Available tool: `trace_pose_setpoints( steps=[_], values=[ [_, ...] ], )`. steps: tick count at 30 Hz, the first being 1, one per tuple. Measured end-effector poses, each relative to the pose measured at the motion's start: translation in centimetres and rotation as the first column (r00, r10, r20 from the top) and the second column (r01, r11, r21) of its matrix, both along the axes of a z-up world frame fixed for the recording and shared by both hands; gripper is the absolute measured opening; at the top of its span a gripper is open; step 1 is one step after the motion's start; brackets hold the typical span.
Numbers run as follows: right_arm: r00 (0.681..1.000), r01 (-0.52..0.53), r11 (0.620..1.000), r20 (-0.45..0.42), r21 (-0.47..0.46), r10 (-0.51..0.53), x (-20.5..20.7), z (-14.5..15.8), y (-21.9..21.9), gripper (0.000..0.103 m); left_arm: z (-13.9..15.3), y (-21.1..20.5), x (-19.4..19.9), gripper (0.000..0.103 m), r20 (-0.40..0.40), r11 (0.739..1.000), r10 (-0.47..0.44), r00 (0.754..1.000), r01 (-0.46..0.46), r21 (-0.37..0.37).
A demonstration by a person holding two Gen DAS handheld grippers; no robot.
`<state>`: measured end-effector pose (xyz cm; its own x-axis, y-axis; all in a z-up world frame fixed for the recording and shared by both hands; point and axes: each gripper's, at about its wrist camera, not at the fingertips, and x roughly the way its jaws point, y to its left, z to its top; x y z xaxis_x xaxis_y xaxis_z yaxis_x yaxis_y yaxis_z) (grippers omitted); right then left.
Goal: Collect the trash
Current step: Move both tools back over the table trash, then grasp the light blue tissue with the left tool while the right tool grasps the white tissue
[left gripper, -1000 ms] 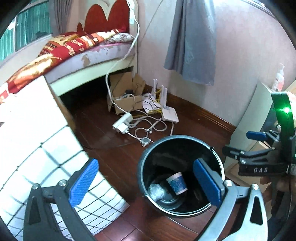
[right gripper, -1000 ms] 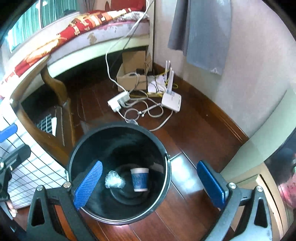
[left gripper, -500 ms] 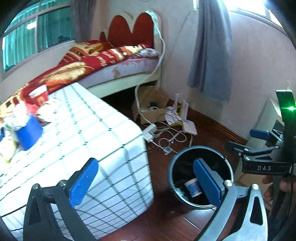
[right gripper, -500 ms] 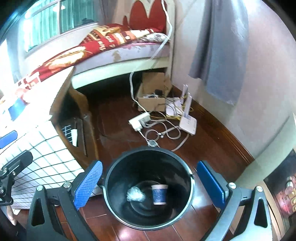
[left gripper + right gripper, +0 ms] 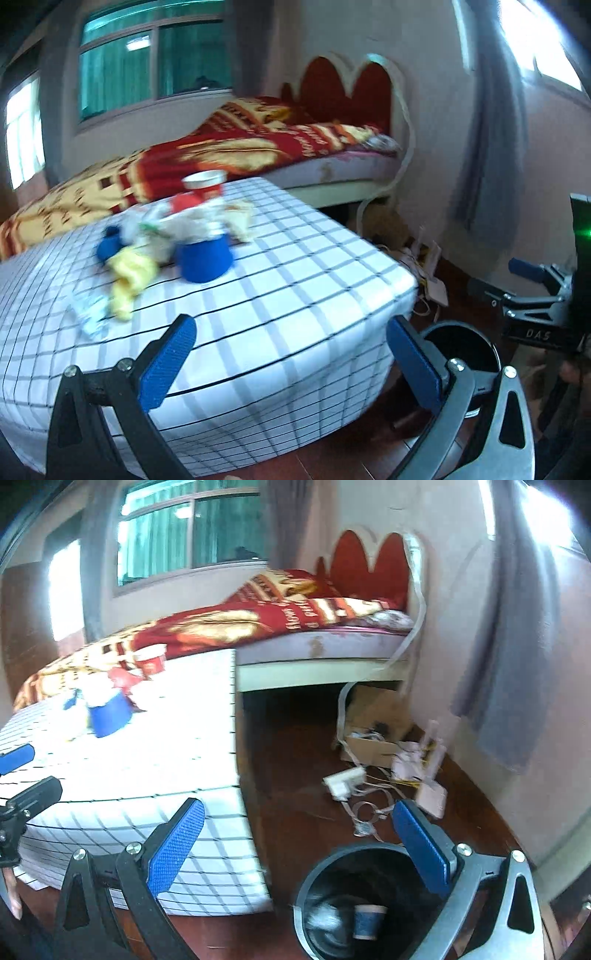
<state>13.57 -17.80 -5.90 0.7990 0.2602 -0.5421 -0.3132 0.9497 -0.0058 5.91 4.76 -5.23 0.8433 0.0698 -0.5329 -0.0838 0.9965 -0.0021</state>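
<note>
A pile of trash lies on the checked tablecloth (image 5: 295, 295): a blue cup (image 5: 204, 258), a red-and-white cup (image 5: 203, 184), a yellow wrapper (image 5: 129, 280) and crumpled paper (image 5: 192, 221). My left gripper (image 5: 291, 363) hangs open over the table's near edge, nothing between its blue pads. The black bin (image 5: 332, 886) stands on the floor right of the table, with a blue paper cup (image 5: 367, 921) and a crumpled wad (image 5: 325, 915) inside. My right gripper (image 5: 299, 843) is open above the bin's rim, empty. The same blue cup (image 5: 109, 714) and red cup (image 5: 151, 661) show on the table.
A bed with a red and yellow blanket (image 5: 221, 147) runs behind the table. A cardboard box (image 5: 373, 720), a power strip (image 5: 343, 781), routers and tangled cables lie on the wood floor by the wall. A grey curtain (image 5: 517, 664) hangs at the right.
Both grippers have risen and tilted up from over the bin toward the table. The tabletop trash has come into view, and the bin has dropped to the lower right.
</note>
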Motion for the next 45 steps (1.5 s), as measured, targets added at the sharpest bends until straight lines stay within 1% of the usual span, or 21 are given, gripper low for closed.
trace_pose_setpoints(
  steps=[2, 4, 8, 11, 13, 14, 17, 18, 21, 24, 26, 27, 29, 30, 31, 32, 33, 34, 36, 40, 45],
  values=[
    [0.998, -0.047, 0.999, 0.031, 0.001, 0.047, -0.2, 0.1, 2.0, 0.103, -0.1, 2.2, -0.6, 0.103, -0.009, 0.999, 0.051, 0.999, -0.051, 0.004],
    [0.994, -0.108, 0.994, -0.005, -0.019, 0.108, 0.0, 0.2, 4.8, 0.103, -0.4, 4.6, -1.2, 0.103, -0.011, 0.995, 0.1, 0.995, -0.1, 0.003],
    [0.984, -0.177, 0.984, 0.002, 0.0, 0.177, 0.1, 1.2, 9.0, 0.103, -1.0, 9.4, -2.2, 0.097, -0.016, 0.978, 0.209, 0.978, -0.209, 0.003],
    [0.965, -0.261, 0.965, 0.001, -0.003, 0.261, 0.5, 1.8, 13.0, 0.103, -1.7, 13.4, -2.2, 0.09, -0.034, 0.959, 0.279, 0.96, -0.28, -0.036],
    [0.948, -0.319, 0.948, 0.007, -0.015, 0.32, 0.9, 2.0, 16.0, 0.103, -2.2, 15.2, -1.7, 0.087, -0.049, 0.95, 0.305, 0.951, -0.307, -0.05],
    [0.94, -0.341, 0.94, 0.012, -0.021, 0.341, 1.0, 2.1, 17.3, 0.103, -2.5, 15.9, -1.5, 0.085, -0.054, 0.947, 0.311, 0.949, -0.314, -0.059],
    [0.915, -0.403, 0.915, 0.018, -0.034, 0.403, 2.3, 2.3, 21.5, 0.103, -3.3, 17.8, -0.3, 0.082, -0.075, 0.941, 0.324, 0.943, -0.329, -0.078],
    [0.909, -0.416, 0.909, 0.018, -0.036, 0.417, 2.7, 2.4, 22.5, 0.102, -3.6, 18.3, 0.1, 0.08, -0.079, 0.941, 0.322, 0.943, -0.328, -0.087],
    [0.896, -0.443, 0.895, 0.003, -0.051, 0.444, 4.3, 2.4, 25.5, 0.096, -4.1, 19.2, 1.4, 0.077, -0.092, 0.938, 0.324, 0.942, -0.332, -0.099],
    [0.892, -0.451, 0.891, -0.024, -0.057, 0.451, 5.9, 2.2, 27.4, 0.088, -4.5, 20.1, 2.2, 0.073, -0.1, 0.934, 0.326, 0.94, -0.337, -0.121],
    [0.891, -0.453, 0.889, -0.046, -0.061, 0.451, 7.1, 1.8, 28.5, 0.08, -4.6, 20.4, 2.6, 0.071, -0.105, 0.933, 0.323, 0.941, -0.335, -0.135],
    [0.889, -0.456, 0.888, -0.059, -0.059, 0.453, 7.7, 1.5, 29.0, 0.077, -4.8, 20.6, 2.8, 0.069, -0.108, 0.932, 0.323, 0.94, -0.336, -0.138],
    [0.887, -0.459, 0.886, -0.076, -0.059, 0.455, 8.3, 1.3, 29.3, 0.063, -5.0, 21.0, 3.0, 0.065, -0.113, 0.931, 0.317, 0.942, -0.332, -0.154],
    [0.885, -0.462, 0.885, -0.089, -0.056, 0.456, 8.6, 1.0, 29.5, 0.059, -5.1, 21.2, 3.3, 0.061, -0.116, 0.931, 0.311, 0.943, -0.327, -0.16],
    [0.882, -0.467, 0.883, -0.1, -0.049, 0.461, 8.8, 0.8, 29.5, 0.048, -5.2, 21.3, 3.5, 0.058, -0.122, 0.934, 0.305, 0.944, -0.322, -0.157],
    [0.879, -0.471, 0.881, -0.106, -0.043, 0.465, 8.9, 0.7, 29.6, 0.046, -5.2, 21.4, 3.6, 0.048, -0.127, 0.935, 0.298, 0.946, -0.316, -0.158],
    [0.88, -0.47, 0.882, -0.096, -0.041, 0.464, 8.7, 0.7, 29.5, 0.045, -5.4, 21.6, 3.7, 0.034, -0.134, 0.937, 0.287, 0.949, -0.307, -0.167],
    [0.878, -0.474, 0.88, -0.094, -0.035, 0.469, 8.6, 0.8, 29.4, 0.043, -5.5, 21.7, 3.8, 0.031, -0.139, 0.938, 0.277, 0.951, -0.299, -0.175],
    [0.875, -0.481, 0.876, -0.084, -0.029, 0.478, 8.2, 0.9, 29.2, 0.042, -5.4, 21.7, 3.4, 0.028, -0.125, 0.941, 0.268, 0.955, -0.287, -0.179],
    [0.88, -0.474, 0.88, -0.042, -0.006, 0.473, 7.0, 2.0, 27.8, 0.041, -3.9, 21.0, 2.0, 0.027, -0.066, 0.947, 0.264, 0.962, -0.272, -0.172],
    [0.896, -0.445, 0.896, 0.011, 0.008, 0.444, 5.2, 3.4, 24.2, 0.041, -1.8, 19.7, 1.2, 0.027, -0.018, 0.956, 0.246, 0.969, -0.246, -0.161]
  ],
)
